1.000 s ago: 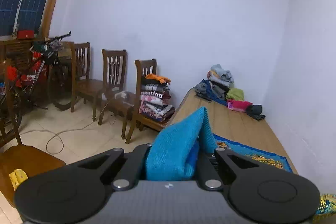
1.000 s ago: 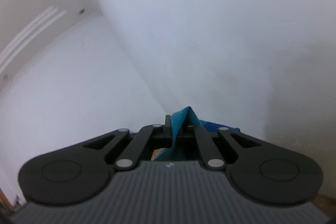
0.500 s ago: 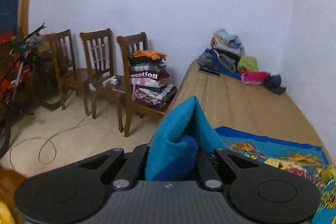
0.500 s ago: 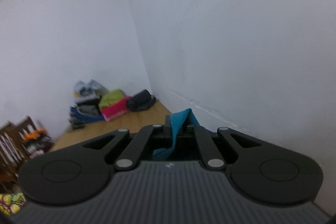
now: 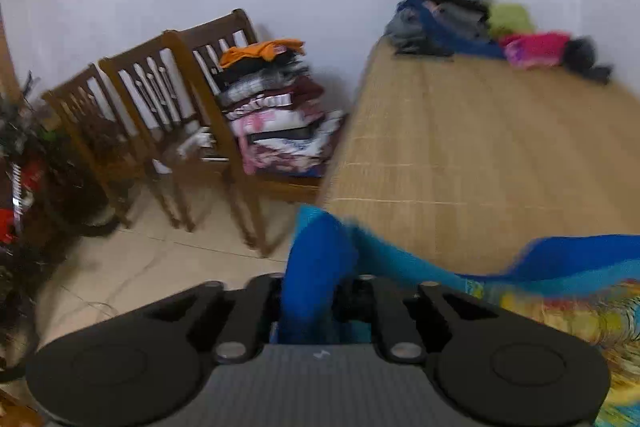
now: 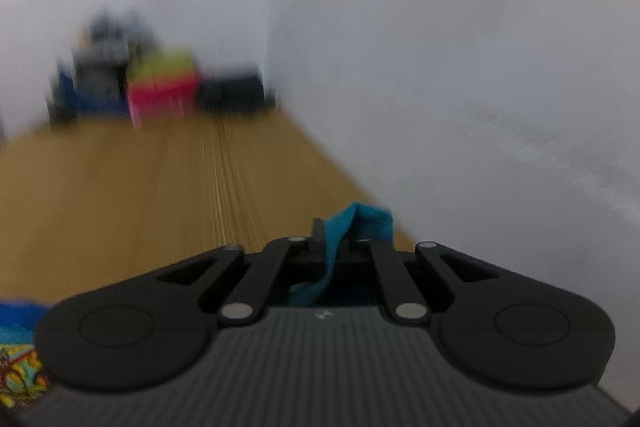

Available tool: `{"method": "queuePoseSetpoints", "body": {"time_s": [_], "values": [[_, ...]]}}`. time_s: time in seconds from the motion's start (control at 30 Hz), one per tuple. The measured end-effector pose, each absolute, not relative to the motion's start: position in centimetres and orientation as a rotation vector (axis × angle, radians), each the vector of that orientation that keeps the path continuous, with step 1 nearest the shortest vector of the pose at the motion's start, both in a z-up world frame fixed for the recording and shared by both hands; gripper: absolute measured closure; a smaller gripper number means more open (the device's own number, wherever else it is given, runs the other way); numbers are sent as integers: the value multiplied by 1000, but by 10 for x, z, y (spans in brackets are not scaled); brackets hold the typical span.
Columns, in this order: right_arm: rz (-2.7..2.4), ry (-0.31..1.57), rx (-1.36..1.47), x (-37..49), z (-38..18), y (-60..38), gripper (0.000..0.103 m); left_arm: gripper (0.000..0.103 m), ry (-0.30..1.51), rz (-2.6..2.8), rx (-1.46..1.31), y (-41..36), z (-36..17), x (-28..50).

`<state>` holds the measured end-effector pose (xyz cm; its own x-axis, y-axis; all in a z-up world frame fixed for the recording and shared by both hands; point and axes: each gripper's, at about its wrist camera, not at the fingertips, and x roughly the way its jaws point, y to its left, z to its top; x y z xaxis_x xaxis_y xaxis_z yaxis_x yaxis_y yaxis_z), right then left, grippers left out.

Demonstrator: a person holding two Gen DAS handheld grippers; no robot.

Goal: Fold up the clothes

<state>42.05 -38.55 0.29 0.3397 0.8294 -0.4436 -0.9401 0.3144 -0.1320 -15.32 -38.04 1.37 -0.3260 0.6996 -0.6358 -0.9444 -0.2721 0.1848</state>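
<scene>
We hold the blue garment (image 5: pixel 312 267) pinched in both closed grippers, left (image 5: pixel 316 301) and right (image 6: pixel 334 247), now lowered over the mat-covered table (image 5: pixel 460 155); earlier the cameras faced the walls. Unfolded clothes (image 5: pixel 452 15) lie far off; a stacked chair (image 5: pixel 224 99) stands beside.

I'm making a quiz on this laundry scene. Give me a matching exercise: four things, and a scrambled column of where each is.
Things:
1. blue garment
2. orange top
3. pink cloth
4. wooden chairs

Places:
A. on the floor along the wall
B. far end of the table
C. clamped in both grippers
D. topping the folded stack on a chair

Pairs: 1-C, 2-D, 3-B, 4-A
</scene>
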Motion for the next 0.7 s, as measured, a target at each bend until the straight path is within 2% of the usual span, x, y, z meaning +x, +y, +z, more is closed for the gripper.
{"method": "queuePoseSetpoints", "body": {"time_s": [0.07, 0.17, 0.23, 0.3, 0.43, 0.57, 0.67, 0.7], "values": [[1159, 352, -497, 409, -18, -359, 82, 65, 665, 1876, -525, -364, 6, -162], [1119, 380, -521, 406, -29, -356, 77, 63, 682, 1889, -551, -357, 4, -178], [1098, 411, -493, 407, -26, -361, 69, 62, 696, 1856, -534, -366, 9, -182], [1109, 466, -445, 408, -14, -371, 61, 55, 713, 1808, -497, -381, 16, -181], [1183, 535, -418, 395, 17, -415, 60, 40, 699, 1710, -427, -438, 44, -172], [1348, 582, -441, 351, 45, -491, 59, 34, 674, 1652, -392, -512, 69, -168], [1456, 631, -449, 314, 52, -565, 47, 33, 655, 1624, -396, -584, 78, -168], [1473, 646, -453, 303, 50, -588, 47, 32, 648, 1610, -411, -608, 80, -168]]}}
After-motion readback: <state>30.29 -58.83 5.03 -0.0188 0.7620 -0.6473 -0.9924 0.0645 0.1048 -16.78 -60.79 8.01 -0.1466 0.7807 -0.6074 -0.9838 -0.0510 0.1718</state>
